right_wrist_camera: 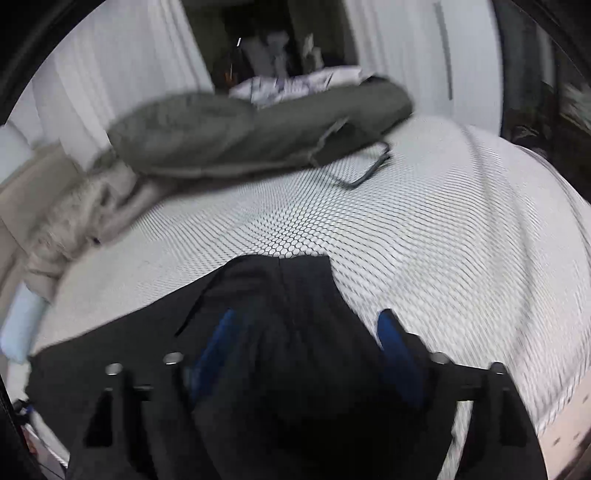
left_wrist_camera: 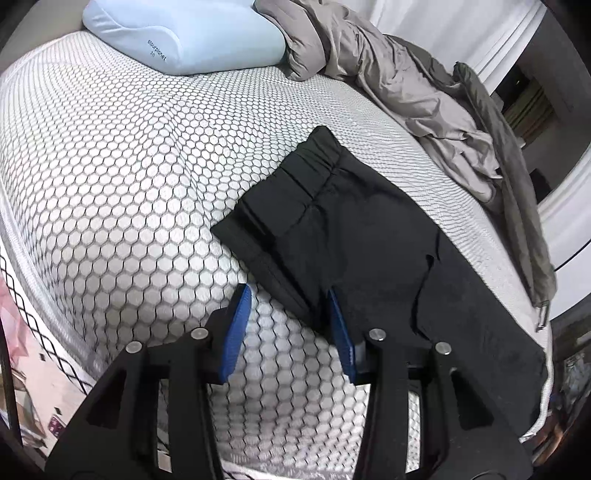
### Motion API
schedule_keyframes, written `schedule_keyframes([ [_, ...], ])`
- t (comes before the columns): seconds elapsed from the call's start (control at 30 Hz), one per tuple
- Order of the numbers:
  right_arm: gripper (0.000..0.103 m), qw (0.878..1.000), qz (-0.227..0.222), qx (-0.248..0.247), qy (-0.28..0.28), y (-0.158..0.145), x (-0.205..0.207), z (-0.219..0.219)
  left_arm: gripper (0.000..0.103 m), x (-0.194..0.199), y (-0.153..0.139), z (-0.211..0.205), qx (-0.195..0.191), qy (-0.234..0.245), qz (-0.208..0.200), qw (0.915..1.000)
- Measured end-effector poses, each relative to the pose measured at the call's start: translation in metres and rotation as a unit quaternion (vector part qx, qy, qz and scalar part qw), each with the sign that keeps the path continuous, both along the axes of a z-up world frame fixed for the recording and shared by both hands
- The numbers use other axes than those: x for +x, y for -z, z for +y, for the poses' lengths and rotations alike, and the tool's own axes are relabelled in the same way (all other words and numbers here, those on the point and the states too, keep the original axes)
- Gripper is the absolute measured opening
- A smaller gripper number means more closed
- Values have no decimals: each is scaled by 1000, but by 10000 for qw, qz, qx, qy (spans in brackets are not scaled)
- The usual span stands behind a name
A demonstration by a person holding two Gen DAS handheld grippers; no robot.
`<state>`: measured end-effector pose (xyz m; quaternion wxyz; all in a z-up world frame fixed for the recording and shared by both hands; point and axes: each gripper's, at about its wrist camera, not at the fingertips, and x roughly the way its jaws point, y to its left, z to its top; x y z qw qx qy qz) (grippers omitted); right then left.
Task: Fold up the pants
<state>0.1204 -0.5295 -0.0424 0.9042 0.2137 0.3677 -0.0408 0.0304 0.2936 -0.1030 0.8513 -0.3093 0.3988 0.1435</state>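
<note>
Black pants [left_wrist_camera: 351, 229] lie folded lengthwise on a white mattress [left_wrist_camera: 129, 184] with a honeycomb pattern, waistband at the far end. My left gripper [left_wrist_camera: 289, 295] hovers at the pants' near left edge, open. Its left pad is over bare mattress and its right pad over the black cloth, with nothing pinched. The right wrist view is blurred. There my right gripper [right_wrist_camera: 307, 314] stands wide open over the other end of the pants [right_wrist_camera: 295, 295]. The dark fabric lies between and under its blue fingers [right_wrist_camera: 399, 350], which do not press on it.
A pale blue pillow [left_wrist_camera: 184, 33] lies at the head of the bed. Beside it is a crumpled grey blanket [left_wrist_camera: 406, 74]. An olive garment [right_wrist_camera: 240, 136] with a strap lies along the far side, against white curtains [right_wrist_camera: 129, 74]. The mattress edge [left_wrist_camera: 44, 332] runs near left.
</note>
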Motion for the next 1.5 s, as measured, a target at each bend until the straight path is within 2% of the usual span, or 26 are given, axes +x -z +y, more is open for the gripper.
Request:
schedule_keyframes([
  [0.13,84,9982,-170,521,243,9,-79,-7,39,-8,2,-2,-317,117,-171,9993],
  [0.33,83,9905,-138,1257,544,37,-140,-10,39,0,7,4,-623,36,-353,9974],
  [0.37,83,9884,-97,1395,588,42,-144,-10,36,3,10,7,-633,-88,-351,9973],
  [0.4,83,9867,-53,1502,624,45,-147,-9,21,6,13,10,-601,-226,-355,9973],
  [0.43,83,9846,-50,1617,670,51,-147,-8,12,8,15,12,-616,-294,-353,9970],
  [0.5,82,9826,-33,1735,666,62,-140,-7,7,8,17,15,-682,-311,-477,9960],
  [0.57,76,9788,-37,1920,717,72,-128,-6,6,7,17,17,-635,-279,-528,9962],
  [0.67,59,9652,-359,2457,817,84,-111,-13,6,7,18,20,-634,-222,-524,9964],
  [0.7,51,9612,-425,2578,881,86,-106,-17,6,8,18,22,-643,-209,-508,9964],
  [0.73,32,9589,-449,2639,937,88,-98,-19,6,8,17,23,-662,-222,-496,9963],
  [0.77,21,9598,-378,2611,961,88,-92,-20,6,8,16,23,-647,-221,-491,9964],
  [0.8,16,9612,-285,2554,1001,85,-85,-20,6,6,13,22,-563,-204,-496,9970],
  [0.83,11,9630,-381,2482,984,79,-85,-21,6,4,9,20,-480,-179,-497,9975],
  [0.9,10,9698,-592,2174,934,63,-91,-19,7,2,7,17,-379,-122,-423,9983],
  [0.97,11,9771,-356,1849,988,63,-91,-16,9,3,12,14,-305,-88,-274,9991],
  [1.03,24,9838,293,1436,1032,77,-83,-15,15,2,13,13,-233,-68,-191,9995],
  [1.07,25,9829,380,1502,1000,81,-85,-15,17,0,11,11,-177,-61,-178,9997],
  [1.1,30,9818,292,1586,1003,79,-93,-16,22,-3,4,9,-17,-26,-150,9999],
  [1.13,43,9823,170,1546,1039,72,-103,-14,29,-8,-4,5,219,-10,-125,9997],
  [1.17,46,9835,61,1444,1091,65,-112,-12,33,-12,-11,0,434,-25,-126,9990],
  [1.23,46,9872,-347,1192,1003,44,-135,-1,54,-21,-29,-11,896,29,-222,9957],
  [1.3,46,9910,-415,1031,741,29,-145,15,60,-32,-45,-27,1180,187,-387,9921],
  [1.37,47,9962,-459,671,305,9,-146,44,69,-38,-56,-43,1320,383,-485,9893],
  [1.4,54,9974,-502,513,95,0,-144,61,79,-39,-59,-53,1364,507,-493,9881],
  [1.43,70,9978,-533,373,-140,-7,-141,80,86,-39,-61,-63,1374,640,-477,9873],
  [1.5,88,9968,-514,159,-583,-18,-129,118,87,-34,-64,-93,1365,1101,-416,9836],
])
